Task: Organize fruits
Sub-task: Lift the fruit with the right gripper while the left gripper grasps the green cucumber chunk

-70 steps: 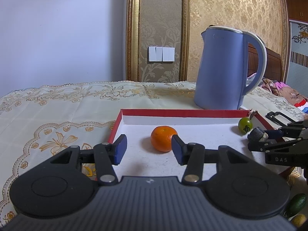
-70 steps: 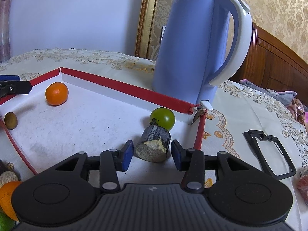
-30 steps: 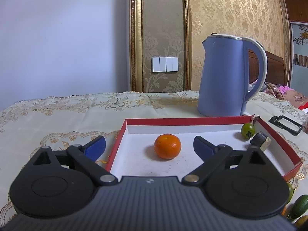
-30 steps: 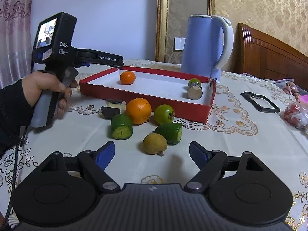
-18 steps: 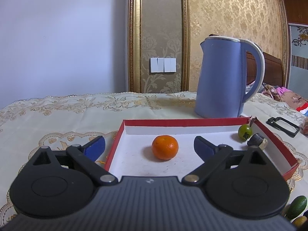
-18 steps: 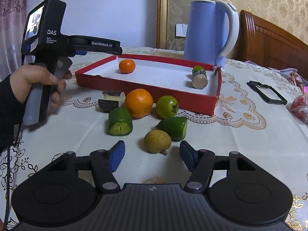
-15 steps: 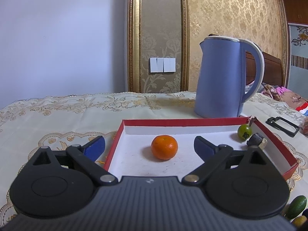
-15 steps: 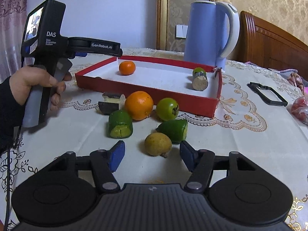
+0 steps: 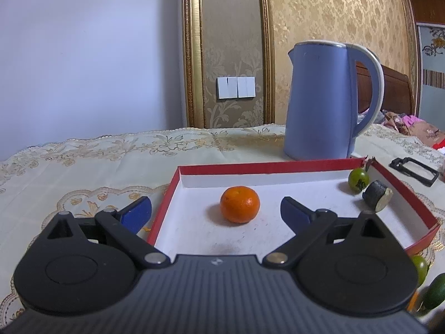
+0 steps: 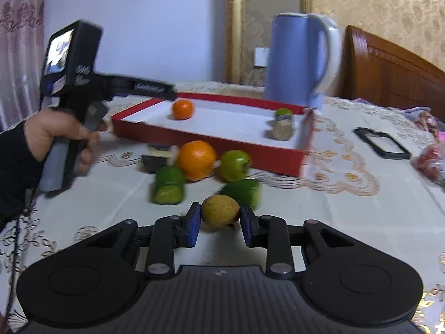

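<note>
My right gripper (image 10: 219, 222) has its jaws drawn in around the small yellow-brown round fruit (image 10: 220, 215), seemingly gripping it, though blur hides contact. My left gripper (image 9: 215, 213) hangs wide open and empty. Next I would lift the fruit into the red-walled white tray (image 10: 222, 142).

Yellow-brown fruit (image 10: 220, 215) sits on the cloth between the right tool's (image 10: 220, 224) pads.

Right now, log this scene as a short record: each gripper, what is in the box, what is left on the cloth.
left gripper: open, empty, aimed at the small orange mandarin
right gripper: fingers closed around the yellow-brown round fruit; contact looks likely, image blurred
red shallow cardboard box: holds the mandarin, a small green round fruit and a dark cut fruit piece
embroidered cream tablecloth: large orange, green tomato-like fruit, two green cut pieces, one dark cut piece
behind box: blue electric kettle
</note>
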`<move>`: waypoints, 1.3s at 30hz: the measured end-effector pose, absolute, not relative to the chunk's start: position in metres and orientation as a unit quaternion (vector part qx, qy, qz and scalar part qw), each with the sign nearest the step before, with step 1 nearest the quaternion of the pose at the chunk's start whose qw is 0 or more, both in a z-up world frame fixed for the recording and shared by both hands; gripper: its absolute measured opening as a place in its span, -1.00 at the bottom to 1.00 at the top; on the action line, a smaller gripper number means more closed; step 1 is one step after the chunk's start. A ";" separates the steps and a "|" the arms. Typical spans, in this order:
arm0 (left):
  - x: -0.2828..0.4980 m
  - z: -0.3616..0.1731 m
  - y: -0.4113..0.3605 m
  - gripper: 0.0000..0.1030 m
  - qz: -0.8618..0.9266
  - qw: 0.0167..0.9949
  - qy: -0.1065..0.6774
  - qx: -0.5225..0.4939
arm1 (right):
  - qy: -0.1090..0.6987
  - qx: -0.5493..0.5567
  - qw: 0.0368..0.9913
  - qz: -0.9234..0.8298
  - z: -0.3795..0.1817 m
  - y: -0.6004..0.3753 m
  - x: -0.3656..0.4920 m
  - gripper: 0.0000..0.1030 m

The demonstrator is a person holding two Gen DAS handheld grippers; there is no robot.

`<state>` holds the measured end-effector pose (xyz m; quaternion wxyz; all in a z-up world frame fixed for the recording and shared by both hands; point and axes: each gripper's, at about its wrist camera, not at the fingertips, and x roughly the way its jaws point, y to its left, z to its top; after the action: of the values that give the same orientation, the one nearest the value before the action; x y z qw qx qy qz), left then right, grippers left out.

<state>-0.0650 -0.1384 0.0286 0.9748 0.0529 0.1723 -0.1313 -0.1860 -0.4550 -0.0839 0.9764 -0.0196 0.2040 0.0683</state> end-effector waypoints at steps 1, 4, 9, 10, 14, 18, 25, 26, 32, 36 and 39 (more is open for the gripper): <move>-0.067 0.028 -0.139 0.91 -0.128 0.975 0.173 0.055 | 0.204 -0.020 0.976 0.068 -0.084 -0.455 -0.186 -0.43; -0.082 0.029 -0.134 0.91 -0.133 0.974 0.175 0.055 | 0.197 -0.007 0.979 0.049 -0.083 -0.476 -0.190 -0.43; -0.137 0.039 -0.122 0.91 -0.168 0.966 0.184 0.067 | 0.181 0.007 0.983 0.036 -0.080 -0.508 -0.194 -0.43; -0.150 0.039 -0.121 0.91 -0.184 0.960 0.199 0.066 | 0.179 0.009 0.983 0.034 -0.080 -0.513 -0.193 -0.43; -0.187 0.032 -0.136 0.91 -0.242 0.936 0.242 0.087 | 0.180 0.026 0.983 0.038 -0.084 -0.529 -0.188 -0.43; -0.201 0.023 -0.161 0.88 -0.262 0.921 0.258 0.134 | 0.173 0.028 0.983 0.059 -0.084 -0.530 -0.189 -0.43; -0.200 0.010 -0.185 0.73 -0.290 0.904 0.293 0.118 | 0.175 0.036 0.981 0.079 -0.085 -0.530 -0.190 -0.43; -0.197 0.009 -0.188 0.72 -0.290 0.902 0.299 0.113 | 0.176 0.036 0.980 0.083 -0.085 -0.530 -0.190 -0.42; -0.187 0.005 -0.195 0.52 -0.283 0.903 0.303 0.114 | 0.174 0.033 0.981 0.083 -0.086 -0.529 -0.191 -0.43; -0.183 0.004 -0.193 0.16 -0.280 0.902 0.307 0.114 | 0.175 0.036 0.981 0.082 -0.086 -0.530 -0.191 -0.43; -0.183 0.003 -0.192 -0.11 -0.285 0.901 0.308 0.110 | 0.176 0.035 0.980 0.082 -0.086 -0.530 -0.191 -0.43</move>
<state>-0.1832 -0.1924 0.0031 0.9011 0.1100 0.3079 -0.2848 -0.1908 -0.5297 -0.0858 0.9804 0.0354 0.1759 0.0817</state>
